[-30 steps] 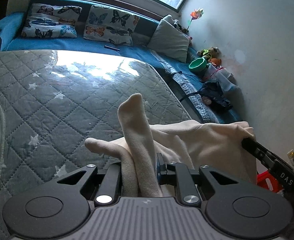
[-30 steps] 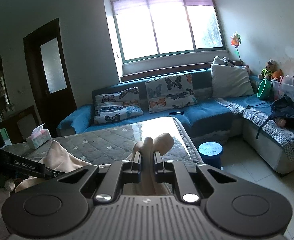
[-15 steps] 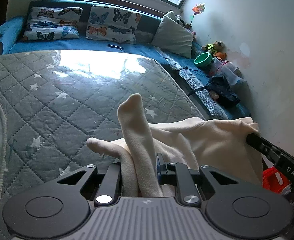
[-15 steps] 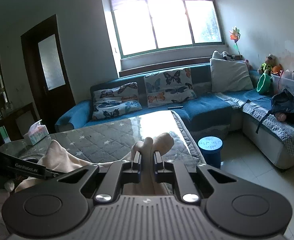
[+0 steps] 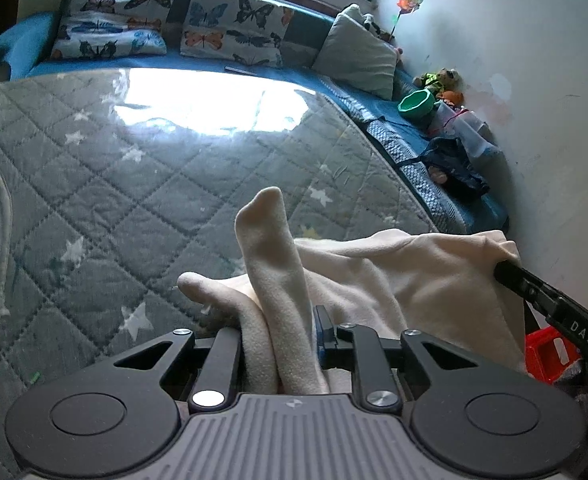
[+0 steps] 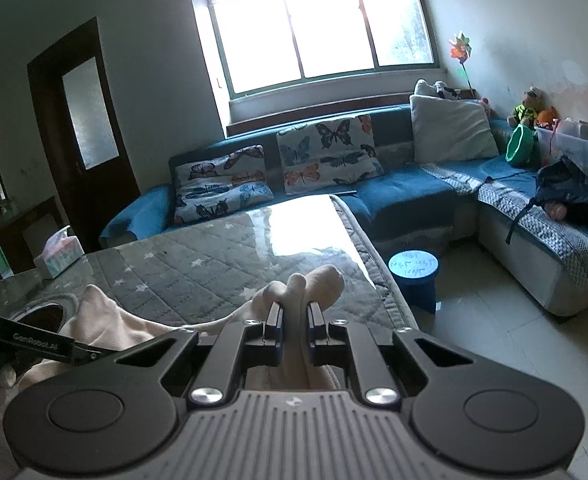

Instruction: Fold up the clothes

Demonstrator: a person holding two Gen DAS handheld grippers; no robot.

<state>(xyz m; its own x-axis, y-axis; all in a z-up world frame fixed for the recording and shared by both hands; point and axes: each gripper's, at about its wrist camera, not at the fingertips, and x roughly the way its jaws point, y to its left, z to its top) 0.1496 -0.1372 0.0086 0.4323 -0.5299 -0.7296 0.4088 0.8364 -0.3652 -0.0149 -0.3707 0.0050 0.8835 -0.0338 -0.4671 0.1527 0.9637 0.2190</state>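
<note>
Both tools grip one cream fleece garment held just above the desk with its grey star-quilted cover. Left tool pinches a thick bunched fold; its jaws have just been opening slightly, cloth between them. Right tool, at 3 o'clock, is clamped narrowly on another edge.

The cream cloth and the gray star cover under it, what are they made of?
The cream cloth looks like soft fleece or brushed knit: fuzzy, matte, folding thickly. The gray star cover looks like quilted fabric with stitched diamonds; its glare suggests a clear glossy sheet on top, though I can't be sure.
</note>
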